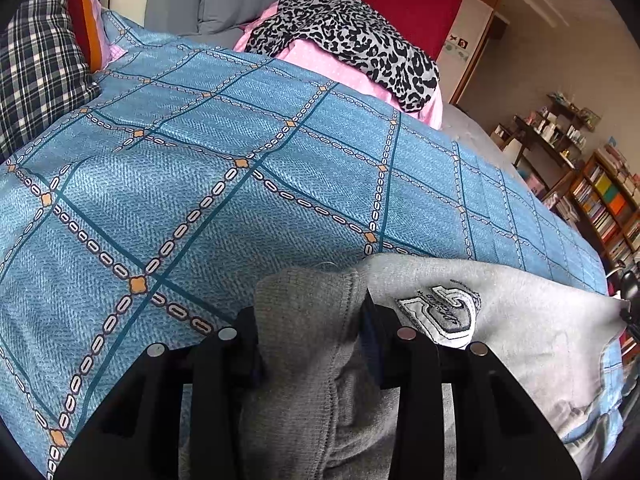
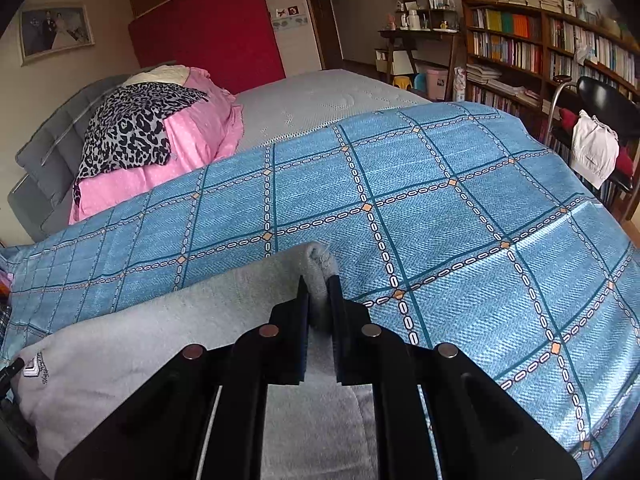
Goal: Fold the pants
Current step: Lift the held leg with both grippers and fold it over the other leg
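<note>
Left gripper (image 1: 310, 320): clamped on a thick bunched fold of the grey pants (image 1: 500, 312), the ribbed darker band of the cloth standing up between its black fingers (image 1: 244, 344).
Right gripper (image 2: 318, 300): jaws drawn together on a thin pinch of the pants' edge, a small tuft of grey cloth poking up above the tips.
Pants: light grey sweat fabric (with a stitched badge (image 1: 440, 314) near the left gripper), lying at the near edge of the bed and stretching between the two grippers.
Bedspread (image 1: 240, 160): blue with a chain-and-diamond grid, spread under the pants and running away from the cameras.
Mattress (image 2: 320, 100): bare grey, beyond the far edge of the bedspread.
Pink bedding (image 2: 200, 140): heaped at the far side of the bed, a leopard-print cloth (image 2: 128, 132) draped over it.
Plaid cloth (image 1: 36, 72): dark blue, at the left of the left wrist view.
Bookshelf (image 2: 540, 48): against the far wall, full of books, a black chair (image 2: 604, 100) before it.
</note>
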